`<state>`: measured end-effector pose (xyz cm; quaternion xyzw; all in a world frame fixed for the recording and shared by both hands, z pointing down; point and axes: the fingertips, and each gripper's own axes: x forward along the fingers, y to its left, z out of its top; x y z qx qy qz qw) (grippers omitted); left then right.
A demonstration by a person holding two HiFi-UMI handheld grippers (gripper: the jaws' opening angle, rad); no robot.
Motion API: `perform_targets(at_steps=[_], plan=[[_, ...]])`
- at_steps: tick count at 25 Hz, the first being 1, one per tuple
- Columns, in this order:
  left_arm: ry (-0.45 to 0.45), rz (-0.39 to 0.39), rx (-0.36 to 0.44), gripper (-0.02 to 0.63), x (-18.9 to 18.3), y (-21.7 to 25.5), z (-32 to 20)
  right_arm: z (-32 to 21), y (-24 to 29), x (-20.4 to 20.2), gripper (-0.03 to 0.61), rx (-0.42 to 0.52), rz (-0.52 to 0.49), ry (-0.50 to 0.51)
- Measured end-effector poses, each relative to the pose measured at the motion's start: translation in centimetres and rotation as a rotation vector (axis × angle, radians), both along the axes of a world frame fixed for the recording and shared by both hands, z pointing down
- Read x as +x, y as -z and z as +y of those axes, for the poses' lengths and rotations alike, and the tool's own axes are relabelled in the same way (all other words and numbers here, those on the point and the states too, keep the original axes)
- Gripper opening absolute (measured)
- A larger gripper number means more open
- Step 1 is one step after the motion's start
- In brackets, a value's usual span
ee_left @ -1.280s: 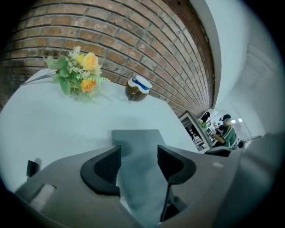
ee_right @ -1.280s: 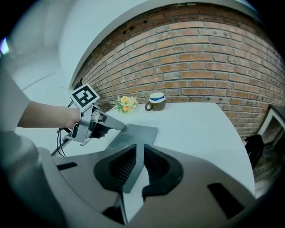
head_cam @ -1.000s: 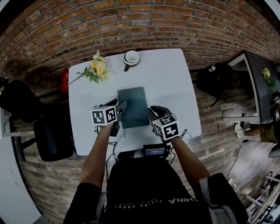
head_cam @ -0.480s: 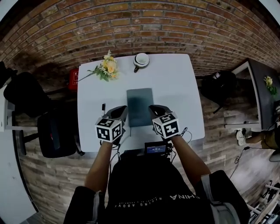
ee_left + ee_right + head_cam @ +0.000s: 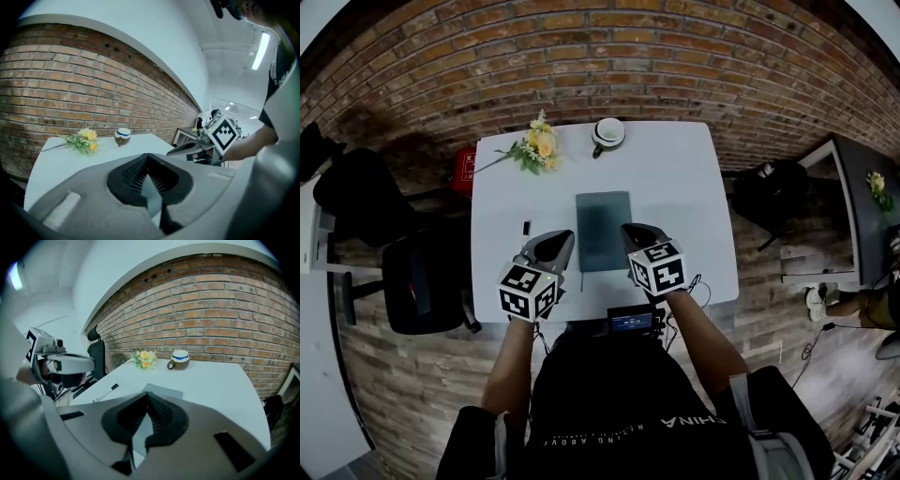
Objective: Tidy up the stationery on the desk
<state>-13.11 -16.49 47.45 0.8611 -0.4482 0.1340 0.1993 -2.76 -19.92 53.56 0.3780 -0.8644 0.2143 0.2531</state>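
Trouble could come from the pen [image 5: 526, 227], we think. It looks thin and lies flat on the white desk [image 5: 675, 187], left of the dark notebook [image 5: 603, 228] and apart from it. If we nudge it instead of pinching it, it may roll away toward the desk's left edge. The notebook lies flat in the middle of the desk. A flat thing is hard to get under, so a claw could just push it along. The flowers [image 5: 536, 148] and the cup [image 5: 607, 133] sit at the far side, well apart from both, so we do not fear bumping them.

Our left gripper [image 5: 558, 242] hovers over the near part of the desk, between the pen and the notebook's left edge. Our right gripper [image 5: 634, 232] hovers just beside the notebook's near right corner. Both point away from us toward the brick wall [image 5: 675, 56]. Each claw is clenched, tip against tip, with nothing in it. We must open one before we can pick anything up.
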Motion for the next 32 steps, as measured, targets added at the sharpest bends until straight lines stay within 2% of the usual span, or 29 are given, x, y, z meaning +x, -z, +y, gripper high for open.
perform_targets(at_steps=[8, 14, 24, 32], plan=[[0.135, -0.006, -0.069, 0.012, -3.7, -4.3, 1.8, 0.6, -1.1, -2.7, 0.011, -0.03, 0.006, 0.062], [0.165, -0.01, -0.118, 0.012, -6.6, -6.9, 3.6, 0.9, -2.2, -5.9, 0.011, -0.06, 0.0, 0.072], [0.251, 0.034, -0.17, 0.012, -14.0, -9.2, 6.1, 3.2, -5.1, -16.3, 0.014, -0.124, 0.022, 0.164], [0.309, 0.056, -0.223, 0.012, -19.0, -11.5, 9.3, 6.1, -8.8, -23.8, 0.078, -0.231, 0.018, 0.223]])
